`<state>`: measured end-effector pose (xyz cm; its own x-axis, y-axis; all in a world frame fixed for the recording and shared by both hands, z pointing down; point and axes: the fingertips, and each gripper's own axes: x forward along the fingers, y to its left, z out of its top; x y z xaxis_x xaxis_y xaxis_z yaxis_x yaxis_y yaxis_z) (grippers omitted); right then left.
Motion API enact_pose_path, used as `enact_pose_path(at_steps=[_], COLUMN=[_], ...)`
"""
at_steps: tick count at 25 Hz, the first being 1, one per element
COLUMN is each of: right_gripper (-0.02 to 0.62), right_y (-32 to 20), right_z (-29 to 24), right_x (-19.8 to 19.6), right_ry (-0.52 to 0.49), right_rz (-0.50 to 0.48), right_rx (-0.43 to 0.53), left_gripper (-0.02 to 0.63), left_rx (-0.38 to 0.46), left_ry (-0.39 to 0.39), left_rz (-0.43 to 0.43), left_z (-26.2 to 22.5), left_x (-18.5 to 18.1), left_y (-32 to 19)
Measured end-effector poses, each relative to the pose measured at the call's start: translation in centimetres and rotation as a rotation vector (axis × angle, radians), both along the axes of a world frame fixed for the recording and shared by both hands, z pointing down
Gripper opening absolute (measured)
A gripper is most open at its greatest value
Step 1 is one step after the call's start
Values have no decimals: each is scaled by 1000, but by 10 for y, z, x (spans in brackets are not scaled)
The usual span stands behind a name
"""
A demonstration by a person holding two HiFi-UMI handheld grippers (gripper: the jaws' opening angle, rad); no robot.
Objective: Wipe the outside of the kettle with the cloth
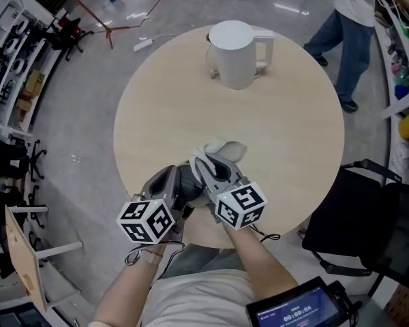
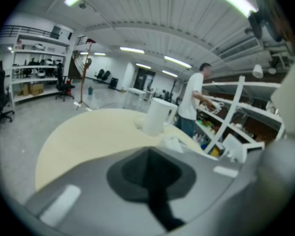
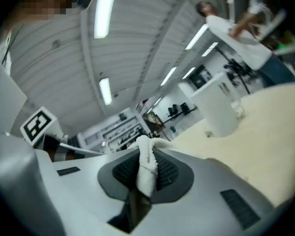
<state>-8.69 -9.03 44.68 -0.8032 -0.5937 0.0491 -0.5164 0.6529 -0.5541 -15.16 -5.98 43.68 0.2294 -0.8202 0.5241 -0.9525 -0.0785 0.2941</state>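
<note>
Cloth (image 3: 146,167) pinched between right gripper (image 3: 143,178) fingers (image 3: 184,178).

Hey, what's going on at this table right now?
A person is working with two handheld grippers at the near edge of a round light wooden table. The right gripper is clamped on a crumpled white cloth. The left gripper is beside it, jaws together and holding nothing. The white plastic kettle stands upright at the far side, clear of the cloth, so no wiping is under way.
</note>
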Motion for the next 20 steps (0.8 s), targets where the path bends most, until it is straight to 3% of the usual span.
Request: enact_pose_path(at_steps=[1,3,5,7,8,9,11,13,14,16,18,20], right_gripper=[44,44,44,44,44,44,44,44,44,44,44,43], right_y=[-9,-16,-14,-6,2,13,36,41,35,15,3,-7], right_z=[19,73,128,146,131,98,20,0,24,110,178,188], right_x=[15,33,39,41,41,38,29,26,31,46,49,39], right_ry=[-85,-135,-140,-206,-266,-335,-430,-411,-382,-344,-353,-318], right_rz=[72,180,226,222,208,186,142,171,214,296,276,166], right_rx=[-88,-259,-437,-582,-593,-545,-334,-211,-247,-491,-735,-792], left_gripper=[0,1,2,2,2,2,2,0,0,0,-2,-2], left_rx=[-4,-9,-10,-10,-9,-5,9,25,30,34,39,63], left_ry=[0,13,34,42,46,56,94,116,119,108,89,74], left_rz=[-5,-28,-76,-142,-183,-227,-312,-378,-404,-428,-423,-399], left_z=[1,3,4,5,6,6,4,3,4,5,4,2], left_x=[0,-2,-7,-11,-14,-16,-19,-22,-23,-22,-21,-21], left_y=[0,2,5,8,11,15,17,17,17,17,19,20])
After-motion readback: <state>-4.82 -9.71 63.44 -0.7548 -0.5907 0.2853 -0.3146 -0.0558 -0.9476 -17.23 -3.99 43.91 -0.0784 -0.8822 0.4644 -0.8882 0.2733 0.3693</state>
